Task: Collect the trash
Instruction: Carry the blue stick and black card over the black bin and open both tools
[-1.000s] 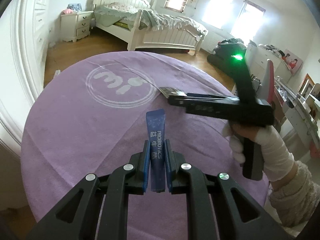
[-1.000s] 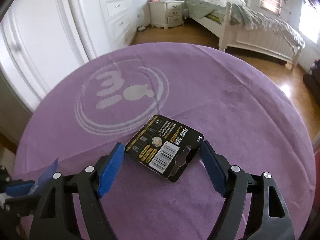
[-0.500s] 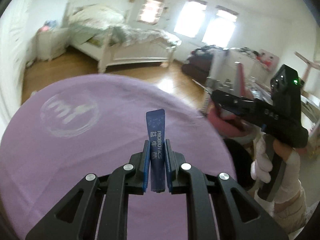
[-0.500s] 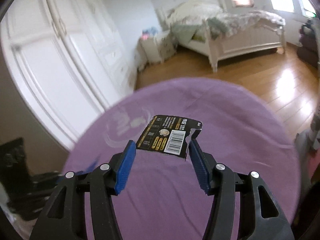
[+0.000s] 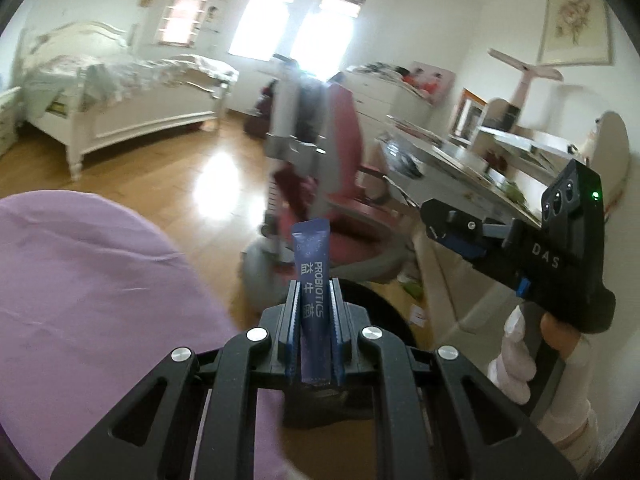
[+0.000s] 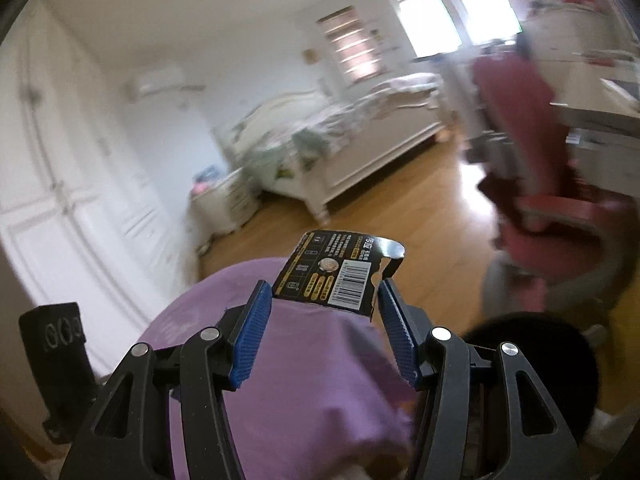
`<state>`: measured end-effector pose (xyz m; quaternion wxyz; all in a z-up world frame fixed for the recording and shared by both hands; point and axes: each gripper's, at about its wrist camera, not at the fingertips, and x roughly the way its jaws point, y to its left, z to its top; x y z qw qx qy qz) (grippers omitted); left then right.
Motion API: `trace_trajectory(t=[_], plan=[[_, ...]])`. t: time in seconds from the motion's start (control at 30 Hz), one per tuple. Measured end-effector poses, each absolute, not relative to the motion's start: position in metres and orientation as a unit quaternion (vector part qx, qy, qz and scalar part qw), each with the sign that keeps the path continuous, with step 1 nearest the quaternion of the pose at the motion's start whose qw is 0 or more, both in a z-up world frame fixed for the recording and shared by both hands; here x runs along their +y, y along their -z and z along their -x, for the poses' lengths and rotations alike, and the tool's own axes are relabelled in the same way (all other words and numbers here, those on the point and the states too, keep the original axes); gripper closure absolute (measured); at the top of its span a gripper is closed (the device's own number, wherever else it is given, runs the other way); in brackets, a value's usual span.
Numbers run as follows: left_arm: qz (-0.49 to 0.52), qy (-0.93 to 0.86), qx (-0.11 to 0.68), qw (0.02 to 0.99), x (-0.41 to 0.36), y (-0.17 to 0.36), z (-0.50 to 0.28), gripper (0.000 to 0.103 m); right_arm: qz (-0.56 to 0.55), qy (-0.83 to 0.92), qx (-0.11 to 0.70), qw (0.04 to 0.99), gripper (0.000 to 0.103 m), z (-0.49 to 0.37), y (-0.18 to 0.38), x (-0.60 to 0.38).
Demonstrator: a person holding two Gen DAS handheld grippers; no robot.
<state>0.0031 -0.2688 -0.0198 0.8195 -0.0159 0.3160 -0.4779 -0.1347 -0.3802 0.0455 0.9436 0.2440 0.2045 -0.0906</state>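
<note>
Blue probiotics sachet (image 5: 311, 276): thin foil-film stick, very light, soft, likely empty; it stands upright between the pads of the left tongs (image 5: 314, 320), which are pinched nearly closed on its lower half. Printed face toward the camera, top sealed edge free and slightly flared. It looks slick and could slide out if the pinch eases; gripping across the flat faces, as here, suits it best.

Black battery card (image 6: 340, 276): flat glossy cardboard backing with barcode, torn hang-hole notch at its 3 o'clock edge. Stiff enough to hold shape, light, bends if squeezed harder. The right tongs (image 6: 324, 332) stand at about half width, holding it by its two side edges between ribbed blue pads; the card is tilted, lifted clear of the worktop. An edge grip like this is probably less secure than a face pinch.

Both items are off the purple worktop (image 5: 92, 280), which has a soft, creased cloth cover and a rounded edge; it sits at 8 o'clock in the left view and below the tongs in the right view.

A dark round opening (image 6: 532, 344), likely a bin, lies at 4 o'clock in the right view, just past the worktop edge; contents are not visible.

Beyond: glossy wood floor (image 5: 172, 184), pink chair (image 5: 340, 184) blurred, white bed (image 5: 120, 92) at 10 o'clock. A gloved hand (image 5: 520, 352) grips the right tongs' handle.
</note>
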Motion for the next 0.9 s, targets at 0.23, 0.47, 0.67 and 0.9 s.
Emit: trace_trajectory(t=[0.23,0.47,0.67,0.9], plan=[[-0.005,0.503,0.326,0.8,-0.319,0.035,0.012,0.089,-0.277,0.14,0.196,0.93,0.047,0.185,-0.023,-0.432],[-0.022,0.508,0.341,0.791,-0.342,0.047,0.021,0.089,-0.298,0.159,0.194,0.921,0.047,0.206,-0.008,-0.454],[-0.035,0.512,0.347,0.785,-0.362,0.054,0.025,0.089,-0.311,0.164,0.192,0.916,0.047,0.215,0.0,-0.464],[-0.044,0.521,0.351,0.776,-0.38,0.059,0.028,0.089,-0.322,0.167,0.195,0.911,0.046,0.219,0.009,-0.476]])
